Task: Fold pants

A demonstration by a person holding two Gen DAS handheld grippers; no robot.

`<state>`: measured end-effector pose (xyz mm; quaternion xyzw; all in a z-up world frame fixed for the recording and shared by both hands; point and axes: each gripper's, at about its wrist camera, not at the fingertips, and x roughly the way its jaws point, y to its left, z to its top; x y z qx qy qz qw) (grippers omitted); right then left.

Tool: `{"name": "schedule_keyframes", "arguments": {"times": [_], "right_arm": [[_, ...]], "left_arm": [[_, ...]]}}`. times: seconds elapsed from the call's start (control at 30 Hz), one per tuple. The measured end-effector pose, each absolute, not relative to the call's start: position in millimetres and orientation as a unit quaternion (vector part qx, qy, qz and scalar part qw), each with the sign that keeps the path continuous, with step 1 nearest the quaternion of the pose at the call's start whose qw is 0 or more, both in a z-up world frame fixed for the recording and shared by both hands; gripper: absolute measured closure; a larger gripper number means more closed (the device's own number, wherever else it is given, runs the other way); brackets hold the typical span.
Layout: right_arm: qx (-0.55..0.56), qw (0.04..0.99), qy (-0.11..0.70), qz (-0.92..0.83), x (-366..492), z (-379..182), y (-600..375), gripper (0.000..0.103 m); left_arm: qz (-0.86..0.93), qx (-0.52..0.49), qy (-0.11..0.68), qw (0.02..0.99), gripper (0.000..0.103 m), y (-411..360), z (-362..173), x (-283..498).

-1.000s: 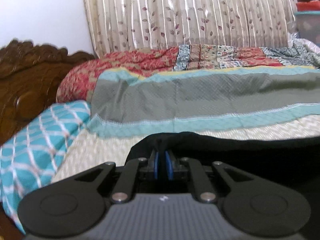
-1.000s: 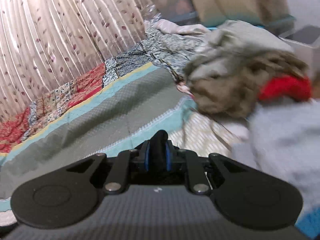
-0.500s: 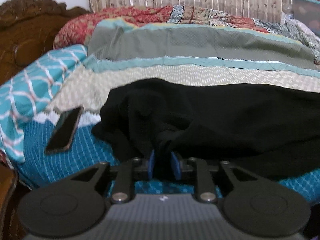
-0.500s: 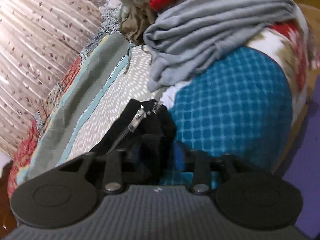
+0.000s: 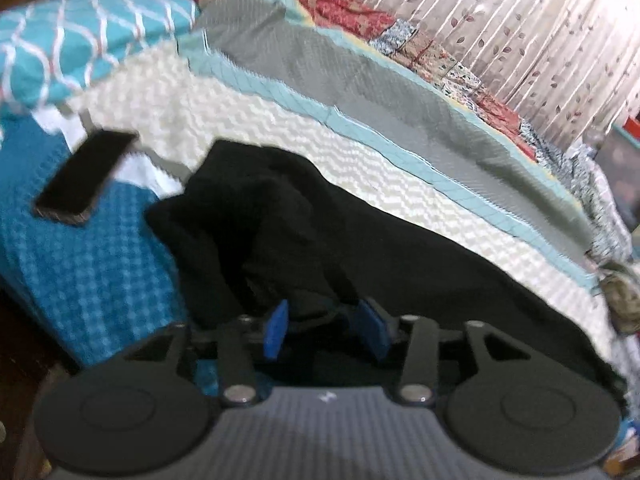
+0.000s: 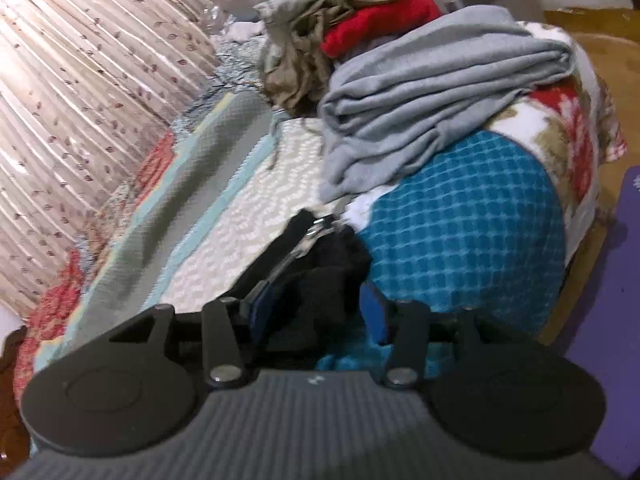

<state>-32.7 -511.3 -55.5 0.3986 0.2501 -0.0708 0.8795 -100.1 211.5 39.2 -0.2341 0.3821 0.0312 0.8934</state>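
The black pants lie spread across the near edge of the bed. In the left wrist view my left gripper has its blue pads apart, with the bunched end of the pants lying between and in front of them. In the right wrist view the other end of the pants, with a metal zipper, sits between the spread blue pads of my right gripper. Both grippers are open and low at the bed's edge.
A black phone lies on the blue checked bedcover left of the pants. A teal patterned pillow is at far left. A pile of grey, red and olive clothes sits on the bed beyond the right gripper. Curtains hang behind the bed.
Both grippers have come down to the bed with the pants and opened their pads. The pants now lie on the bed instead of hanging in the shut jaws.
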Motion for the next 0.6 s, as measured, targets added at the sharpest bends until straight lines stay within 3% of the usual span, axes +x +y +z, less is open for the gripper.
{"name": "schedule_keyframes", "arguments": {"times": [0.1, 0.6], "right_arm": [[0.412, 0.873, 0.259, -0.037, -34, -54, -494, 0.051], [0.465, 0.83, 0.306, -0.035, 3, -80, -484, 0.051]], "left_arm": [[0.019, -0.257, 0.393, 0.883, 0.044, 215, 33, -93], [0.01, -0.377, 0.427, 0.822, 0.031, 235, -15, -75]]}}
